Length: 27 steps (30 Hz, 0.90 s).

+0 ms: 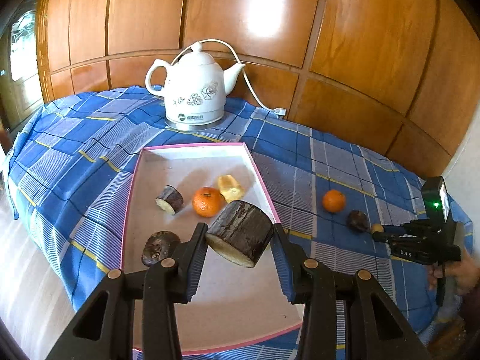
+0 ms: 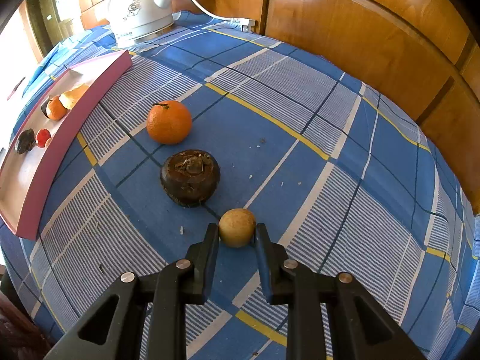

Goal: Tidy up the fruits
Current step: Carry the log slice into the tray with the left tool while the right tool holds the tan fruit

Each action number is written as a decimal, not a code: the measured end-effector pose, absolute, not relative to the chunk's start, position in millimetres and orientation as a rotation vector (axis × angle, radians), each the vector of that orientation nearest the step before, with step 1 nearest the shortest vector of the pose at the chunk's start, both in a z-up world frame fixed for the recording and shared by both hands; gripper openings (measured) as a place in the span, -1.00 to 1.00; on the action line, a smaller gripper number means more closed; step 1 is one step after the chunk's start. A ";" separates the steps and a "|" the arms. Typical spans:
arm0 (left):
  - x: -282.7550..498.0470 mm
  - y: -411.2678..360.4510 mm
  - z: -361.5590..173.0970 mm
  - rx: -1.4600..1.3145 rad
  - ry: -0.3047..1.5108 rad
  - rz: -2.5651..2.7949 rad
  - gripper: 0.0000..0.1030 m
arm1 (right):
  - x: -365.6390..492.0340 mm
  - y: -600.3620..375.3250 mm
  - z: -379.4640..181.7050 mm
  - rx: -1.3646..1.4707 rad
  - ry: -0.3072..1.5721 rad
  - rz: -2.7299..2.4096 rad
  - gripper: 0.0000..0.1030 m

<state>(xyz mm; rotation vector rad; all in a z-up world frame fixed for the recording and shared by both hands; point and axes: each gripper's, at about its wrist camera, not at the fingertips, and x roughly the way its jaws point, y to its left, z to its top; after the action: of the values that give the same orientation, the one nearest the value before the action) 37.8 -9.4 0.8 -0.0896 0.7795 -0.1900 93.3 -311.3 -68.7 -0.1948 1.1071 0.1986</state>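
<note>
My left gripper (image 1: pixel 240 234) is shut on a dark-skinned sugarcane chunk (image 1: pixel 240 234), held in the air over the pink-rimmed white tray (image 1: pixel 258 177). In the tray lie a smaller cane piece (image 1: pixel 170 199), a tangerine (image 1: pixel 207 201), a yellow fruit piece (image 1: pixel 230 188) and a dark water chestnut (image 1: pixel 159 247). My right gripper (image 2: pixel 237 229) is shut on a small tan round fruit (image 2: pixel 237 227) that rests on the cloth. Just beyond it sit a water chestnut (image 2: pixel 190 177) and a tangerine (image 2: pixel 169 122). The right gripper (image 1: pixel 379 234) also shows in the left wrist view.
A white electric kettle (image 1: pixel 195 90) with its cord (image 1: pixel 249 84) stands at the back of the blue checked tablecloth (image 1: pixel 300 144). Wooden wall panels (image 1: pixel 360 60) run close behind. A small red fruit (image 2: pixel 43 137) lies in the tray. A hand (image 1: pixel 462 273) holds the right gripper at the table's right edge.
</note>
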 end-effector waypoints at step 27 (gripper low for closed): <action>56.8 25.9 -14.5 -0.215 0.845 -0.164 -0.17 | 93.6 -310.5 -69.0 -0.208 1.108 0.199 -0.53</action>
<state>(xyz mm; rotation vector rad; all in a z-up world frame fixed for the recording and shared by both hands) 56.8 25.9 -14.5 -0.2154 0.8447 -0.1635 93.6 -310.5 -69.0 -0.2084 1.1080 0.1992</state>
